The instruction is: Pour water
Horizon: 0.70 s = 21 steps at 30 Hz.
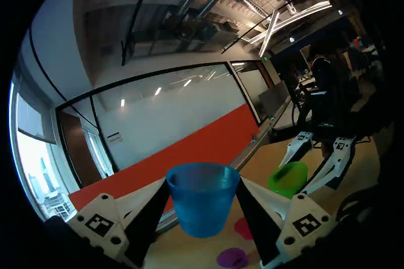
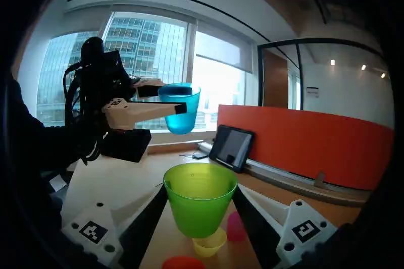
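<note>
Left gripper view: left hand-held gripper [image 1: 202,183] is closed partway, both fingers pressing the sides of a blue plastic cup [image 1: 202,203], held upright above the counter [image 1: 262,160]. Can't tell if there's water in it. Farther off to the right, the right hand-held gripper [image 1: 298,173] holds a green cup [image 1: 289,180], well apart from the blue one. Small purple [image 1: 232,258] & pink [image 1: 243,228] cups sit on the counter below, w/ an orange partition [image 1: 202,153] behind. Right gripper view: its fingers clamp the green cup [image 2: 199,203], upright & mouth open; blue cup [image 2: 179,110] hangs higher, up-left, in the left hand-held gripper [image 2: 174,98]. Step looks like bringing the cups together: blue rim should come over the green mouth before tipping, tilt slow, green kept level. Nothing stands between the cups. Small yellow cup [image 2: 209,244], pink cup [image 2: 235,226] & a red one [image 2: 183,263] lie under the green cup; a tablet [image 2: 232,148] leans nearby, so any spill is a risk.
</note>
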Tool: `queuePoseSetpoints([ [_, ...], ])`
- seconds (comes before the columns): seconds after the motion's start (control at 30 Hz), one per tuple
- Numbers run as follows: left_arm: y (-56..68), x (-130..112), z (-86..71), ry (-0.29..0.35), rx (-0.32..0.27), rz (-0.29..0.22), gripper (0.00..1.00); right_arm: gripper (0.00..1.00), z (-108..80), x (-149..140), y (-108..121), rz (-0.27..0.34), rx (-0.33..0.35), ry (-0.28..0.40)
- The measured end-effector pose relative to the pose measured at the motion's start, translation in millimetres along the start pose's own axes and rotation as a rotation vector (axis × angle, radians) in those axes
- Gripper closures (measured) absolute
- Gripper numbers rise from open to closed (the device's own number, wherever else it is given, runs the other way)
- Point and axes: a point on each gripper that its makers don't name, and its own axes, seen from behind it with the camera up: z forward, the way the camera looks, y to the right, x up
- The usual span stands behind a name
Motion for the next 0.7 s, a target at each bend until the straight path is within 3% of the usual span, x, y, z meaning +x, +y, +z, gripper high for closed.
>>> queuePoseSetpoints([
  [0.27,2.5,14,2.9,0.018,-0.002,0.083,0.13,0.09,6.3,-5,-12,0.0,0.031,-0.008],
  [0.7,-0.2,35,4.0,0.015,0.013,0.262,0.13,0.09,16.0,-8,-28,0.001,0.073,-0.013],
])
